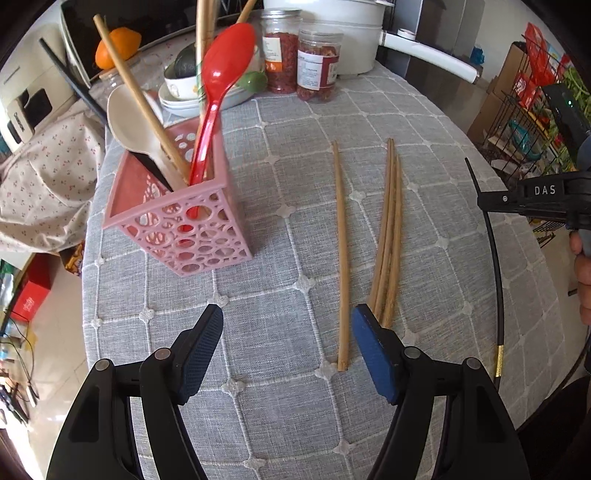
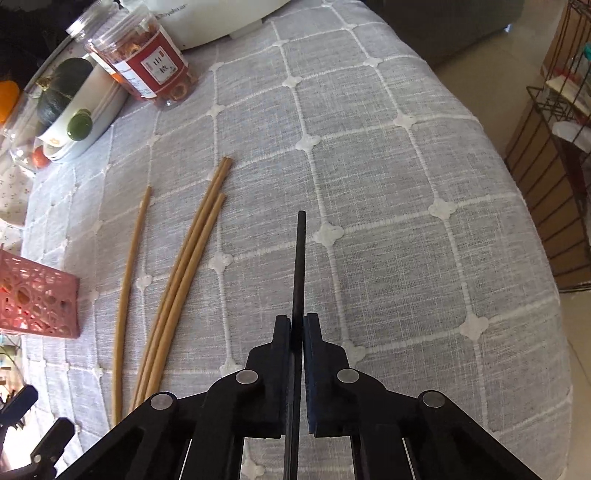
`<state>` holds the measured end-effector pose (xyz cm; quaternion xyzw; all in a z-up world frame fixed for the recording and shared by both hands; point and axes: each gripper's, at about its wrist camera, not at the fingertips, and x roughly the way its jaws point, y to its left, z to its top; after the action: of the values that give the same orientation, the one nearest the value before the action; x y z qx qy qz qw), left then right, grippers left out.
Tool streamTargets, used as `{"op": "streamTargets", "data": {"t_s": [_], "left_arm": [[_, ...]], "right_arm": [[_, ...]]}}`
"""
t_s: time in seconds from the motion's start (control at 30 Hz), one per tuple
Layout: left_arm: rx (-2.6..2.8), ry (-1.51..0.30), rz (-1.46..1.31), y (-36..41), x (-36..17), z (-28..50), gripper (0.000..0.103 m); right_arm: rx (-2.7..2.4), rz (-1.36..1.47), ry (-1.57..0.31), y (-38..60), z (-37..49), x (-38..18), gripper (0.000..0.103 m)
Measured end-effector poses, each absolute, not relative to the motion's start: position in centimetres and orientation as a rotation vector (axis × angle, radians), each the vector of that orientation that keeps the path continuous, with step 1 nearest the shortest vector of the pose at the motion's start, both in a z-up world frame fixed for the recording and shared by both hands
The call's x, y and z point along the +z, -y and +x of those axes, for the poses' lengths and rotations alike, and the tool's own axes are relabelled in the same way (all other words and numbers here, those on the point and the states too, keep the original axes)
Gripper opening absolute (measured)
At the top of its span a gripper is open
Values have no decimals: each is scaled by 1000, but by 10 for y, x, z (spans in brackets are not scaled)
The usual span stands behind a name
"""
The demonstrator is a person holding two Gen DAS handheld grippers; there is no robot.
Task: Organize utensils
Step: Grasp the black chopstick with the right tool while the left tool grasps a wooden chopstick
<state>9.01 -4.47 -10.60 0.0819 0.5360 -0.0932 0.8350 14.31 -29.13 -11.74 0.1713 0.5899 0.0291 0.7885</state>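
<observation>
A pink perforated holder (image 1: 184,229) stands on the grey checked tablecloth (image 1: 295,155), holding a red spoon (image 1: 221,74), a white spoon (image 1: 129,122), wooden chopsticks and a black one. On the cloth lie one wooden chopstick (image 1: 341,251) and three more side by side (image 1: 389,240). My left gripper (image 1: 287,314) is open above the cloth, with the single chopstick's near end between its fingers, untouched. My right gripper (image 2: 296,321) is shut on a black chopstick (image 2: 300,258), which points away along the fingers. The left wrist view shows this gripper (image 1: 484,202) at the right, the black chopstick (image 1: 495,258) curving below it.
Two jars of red dried food (image 1: 317,66), stacked bowls (image 1: 184,92) with fruit and a white pot (image 1: 332,29) crowd the far side of the table. The holder (image 2: 37,302) sits left of the wooden chopsticks (image 2: 184,280). A wire rack (image 2: 554,184) stands beyond the table's right edge.
</observation>
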Motion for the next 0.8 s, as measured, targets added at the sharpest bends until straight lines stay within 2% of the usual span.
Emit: {"op": "streamTargets", "data": {"t_s": [0.1,0.17,0.33,0.47,0.8], "left_arm": [[-207,-1099,201,60,-102,91,71],[-212,-1096,232,73,-103,98,57],[-197,-1129,239,101,-114,131,35],[-154,-1172,210,118,-127,169,28],[-63,-1206,199,136,-150,232,22]], "right_arm": [[87,393,-1253,295,139,-109,5],[98,405,-1249,297,137,-106,5],[127,404,-1256,304,138,-108,5],[136,399,-1265,309,140,-112,5],[152,459,-1275,330,143,-116,5]]}}
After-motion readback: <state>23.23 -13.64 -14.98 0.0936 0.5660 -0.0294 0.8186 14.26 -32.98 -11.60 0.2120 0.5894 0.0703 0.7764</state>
